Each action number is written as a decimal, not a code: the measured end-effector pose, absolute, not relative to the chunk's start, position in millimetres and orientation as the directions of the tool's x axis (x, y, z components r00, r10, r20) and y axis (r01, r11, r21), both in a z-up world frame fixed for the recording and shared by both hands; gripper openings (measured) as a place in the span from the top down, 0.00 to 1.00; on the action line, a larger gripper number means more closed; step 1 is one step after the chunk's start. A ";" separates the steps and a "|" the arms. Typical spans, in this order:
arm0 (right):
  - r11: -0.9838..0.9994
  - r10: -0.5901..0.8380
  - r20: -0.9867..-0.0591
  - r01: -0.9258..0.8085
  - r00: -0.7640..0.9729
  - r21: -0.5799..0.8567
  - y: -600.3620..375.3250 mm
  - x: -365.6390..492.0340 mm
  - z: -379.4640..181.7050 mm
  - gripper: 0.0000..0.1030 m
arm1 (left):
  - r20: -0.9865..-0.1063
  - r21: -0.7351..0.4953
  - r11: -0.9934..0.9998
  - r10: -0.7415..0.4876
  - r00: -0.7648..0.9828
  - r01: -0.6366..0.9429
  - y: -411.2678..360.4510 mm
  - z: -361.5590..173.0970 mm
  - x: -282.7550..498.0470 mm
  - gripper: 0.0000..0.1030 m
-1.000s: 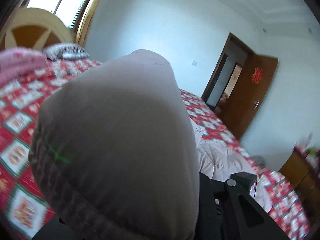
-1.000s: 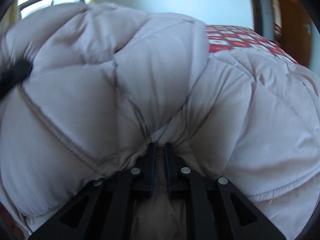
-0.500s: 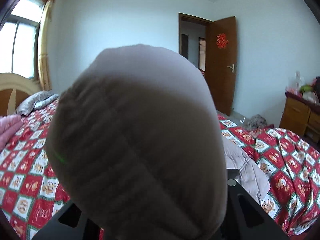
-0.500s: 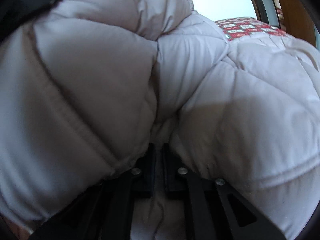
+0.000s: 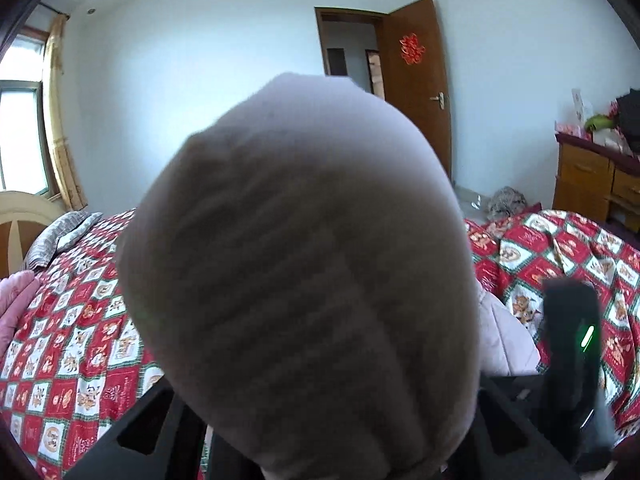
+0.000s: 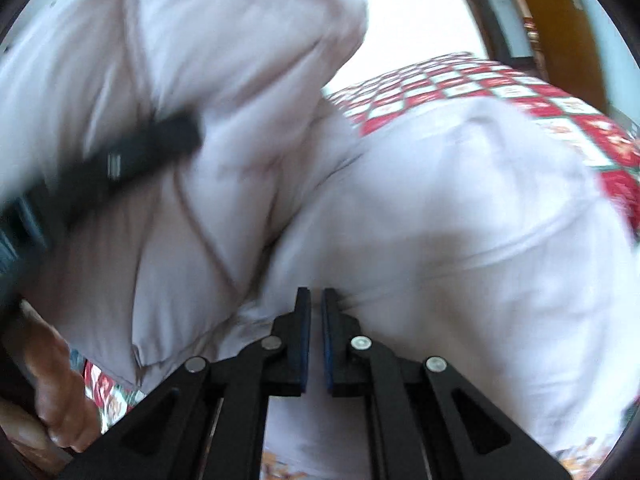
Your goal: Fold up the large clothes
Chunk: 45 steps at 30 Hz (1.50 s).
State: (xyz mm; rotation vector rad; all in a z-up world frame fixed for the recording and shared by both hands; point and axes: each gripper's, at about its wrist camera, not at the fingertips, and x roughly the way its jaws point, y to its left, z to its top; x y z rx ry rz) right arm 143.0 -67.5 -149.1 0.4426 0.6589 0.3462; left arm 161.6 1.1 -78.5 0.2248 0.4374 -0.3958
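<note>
A pale beige quilted puffer jacket (image 6: 460, 208) lies bunched on the bed. My right gripper (image 6: 316, 300) is shut on a fold of it, and the fabric bulges on both sides of the jaws. My left gripper's fingertips are hidden behind a ribbed cuff or hem of the jacket (image 5: 304, 280), which fills the middle of the left wrist view and appears held by it. The left gripper's black body (image 6: 132, 160) crosses the upper left of the right wrist view. The right gripper's body (image 5: 572, 352) shows at lower right in the left wrist view.
The bed has a red, white and green patterned cover (image 5: 72, 336). A pink blanket (image 5: 12, 300) and a striped pillow (image 5: 60, 232) lie at the left. A wooden dresser (image 5: 592, 184) stands at right, and an open door (image 5: 416, 92) is behind. A hand (image 6: 48, 380) shows at lower left.
The left gripper has swung right and levelled out with the cuff still in it. The right gripper has kept its hold while the jacket shifted, and more bed cover shows now.
</note>
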 end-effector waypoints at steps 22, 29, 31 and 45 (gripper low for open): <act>0.824 0.159 -0.437 0.125 0.886 0.553 -232.2 108.8 -130.9 0.84 | -0.516 0.420 0.725 -0.305 0.801 0.546 -105.1 -159.5 137.1 0.78; 0.824 0.187 -0.444 0.106 0.876 0.556 -239.3 120.5 -122.3 0.57 | -0.490 0.508 0.648 -0.325 0.809 0.568 -110.2 -179.4 128.9 0.76; 0.834 0.193 -0.441 0.091 0.876 0.545 -236.5 118.2 -117.7 0.57 | -0.488 0.501 0.649 -0.334 0.806 0.573 -108.3 -179.6 127.3 0.76; 0.930 0.298 -0.577 -0.095 0.761 0.355 -175.7 188.4 -94.7 0.26 | -0.478 0.538 0.603 -0.357 0.802 0.589 -104.5 -179.6 126.1 0.73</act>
